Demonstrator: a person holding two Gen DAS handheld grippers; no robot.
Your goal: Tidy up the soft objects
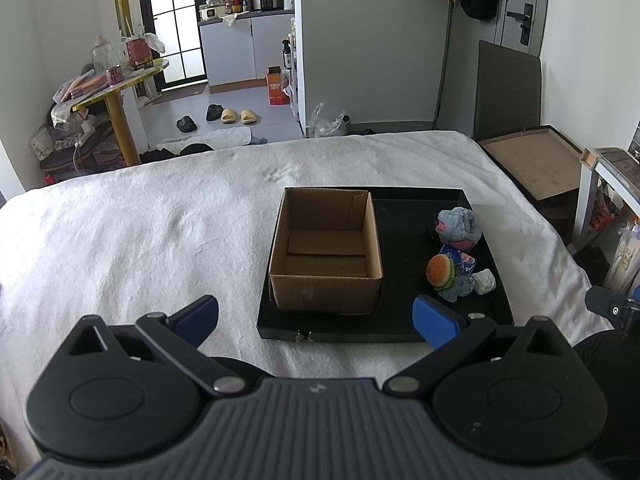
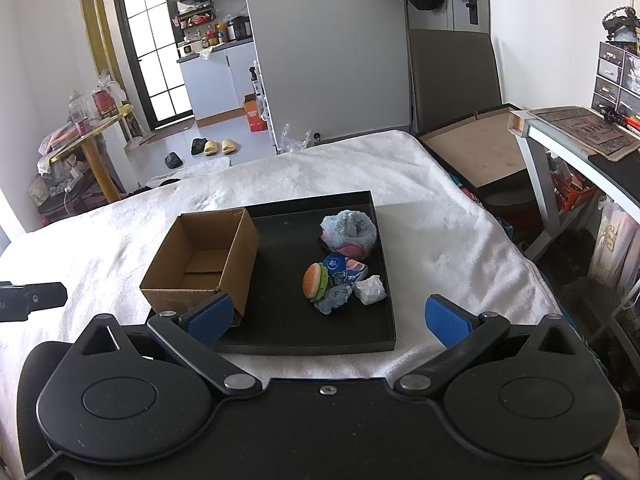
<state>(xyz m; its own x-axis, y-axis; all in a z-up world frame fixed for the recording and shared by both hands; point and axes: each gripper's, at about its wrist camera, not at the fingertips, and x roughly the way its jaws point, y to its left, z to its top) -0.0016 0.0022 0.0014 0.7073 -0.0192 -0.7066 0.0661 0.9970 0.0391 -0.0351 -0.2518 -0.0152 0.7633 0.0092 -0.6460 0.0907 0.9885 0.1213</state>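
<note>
Bed, white cover | black tray (image 2: 386,312) centre frame: empty cardboard box (image 2: 200,264), plush toys (image 2: 348,234) right of it | left gripper (image 1: 316,316) and right gripper (image 2: 330,318) both wide open, empty (hovering near edge) | advice: right gripper pinches burger plush (image 2: 316,282) mid-body, lifts clear before boxing.

Black grippers (image 1: 316,318) (image 2: 330,316) w/ blue pads (image 2: 442,320) (silver pivot screws), ribbed grey housing.

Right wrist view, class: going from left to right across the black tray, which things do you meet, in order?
cardboard box → burger plush → crumpled white paper. The other toys overlap these, so they are left out.
</note>
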